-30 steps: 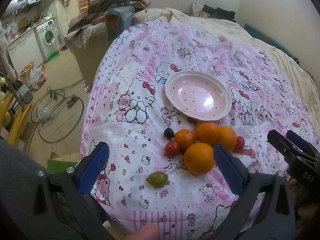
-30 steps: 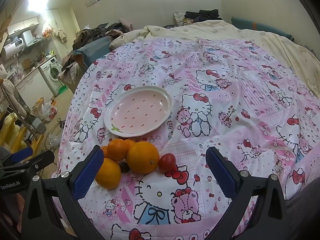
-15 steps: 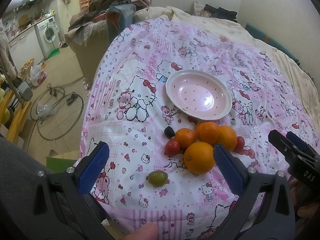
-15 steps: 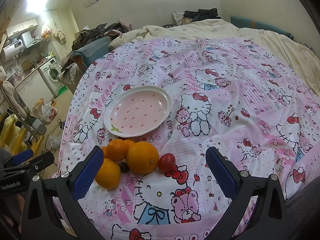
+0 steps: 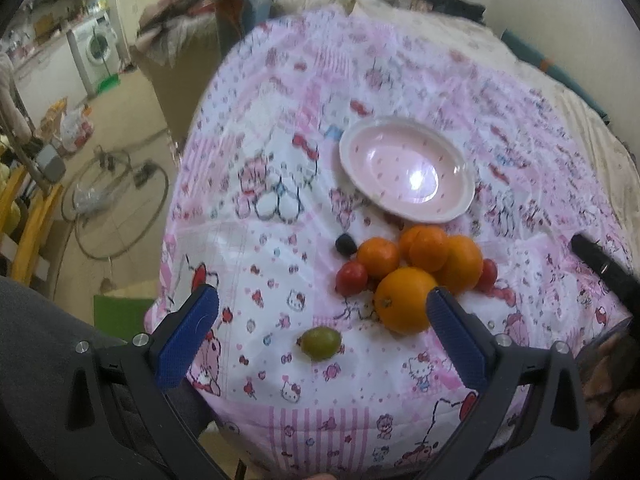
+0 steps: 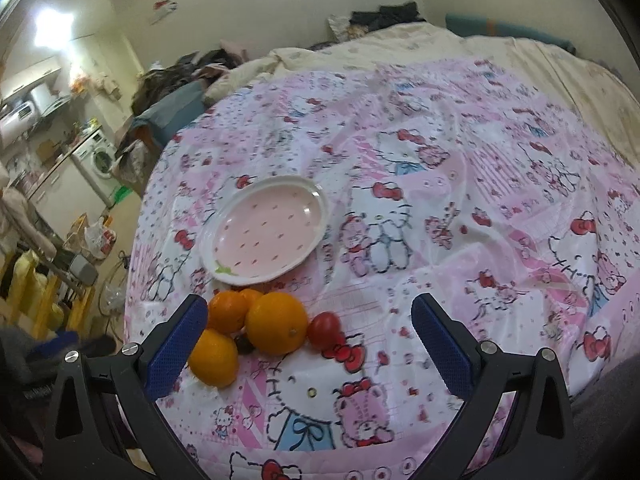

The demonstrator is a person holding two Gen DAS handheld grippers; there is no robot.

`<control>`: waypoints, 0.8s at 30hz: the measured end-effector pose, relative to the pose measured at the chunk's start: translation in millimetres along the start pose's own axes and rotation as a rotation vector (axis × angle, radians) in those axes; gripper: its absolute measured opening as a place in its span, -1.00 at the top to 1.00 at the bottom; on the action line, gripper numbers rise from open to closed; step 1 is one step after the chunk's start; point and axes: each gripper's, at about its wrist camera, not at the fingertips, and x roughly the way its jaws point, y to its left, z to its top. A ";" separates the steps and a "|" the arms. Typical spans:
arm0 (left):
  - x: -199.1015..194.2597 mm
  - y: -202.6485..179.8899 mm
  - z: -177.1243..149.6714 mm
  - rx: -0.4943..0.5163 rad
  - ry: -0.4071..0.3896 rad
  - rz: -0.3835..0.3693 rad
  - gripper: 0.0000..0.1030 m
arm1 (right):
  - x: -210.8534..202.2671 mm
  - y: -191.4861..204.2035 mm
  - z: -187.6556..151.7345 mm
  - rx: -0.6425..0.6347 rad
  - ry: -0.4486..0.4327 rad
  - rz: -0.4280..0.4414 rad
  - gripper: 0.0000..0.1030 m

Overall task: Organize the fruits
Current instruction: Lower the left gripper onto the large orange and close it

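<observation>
An empty pink plate (image 5: 406, 170) lies on the Hello Kitty cloth; it also shows in the right wrist view (image 6: 267, 230). Just before it is a cluster of several oranges (image 5: 406, 299) (image 6: 276, 323), red tomatoes (image 5: 351, 278) (image 6: 324, 329) and a dark plum (image 5: 345, 244). A green fruit (image 5: 321, 343) lies alone nearer me. My left gripper (image 5: 322, 334) is open and empty, low over the green fruit. My right gripper (image 6: 310, 342) is open and empty, before the cluster.
The cloth-covered table (image 6: 460, 200) drops off at its left edge (image 5: 172, 216) to the floor with a hose and a washing machine (image 5: 96, 46). A bed with cream bedding (image 6: 520, 60) lies behind. The other gripper's tip (image 5: 600, 266) shows at right.
Both grippers have moved forward and down toward the fruit. The left gripper's fingers now bracket the green fruit. Nothing on the table has moved.
</observation>
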 end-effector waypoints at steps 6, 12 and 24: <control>43.2 -19.5 3.8 -0.007 0.199 -0.079 -0.82 | 14.5 -22.2 23.9 0.036 0.065 -0.050 -1.00; 77.8 -49.5 2.5 -0.010 0.298 -0.110 -0.69 | 27.9 -36.3 21.0 0.097 0.129 -0.016 -1.00; 114.4 -69.6 -5.2 0.023 0.387 -0.091 -0.09 | 50.4 -61.4 13.1 0.243 0.216 0.046 -1.00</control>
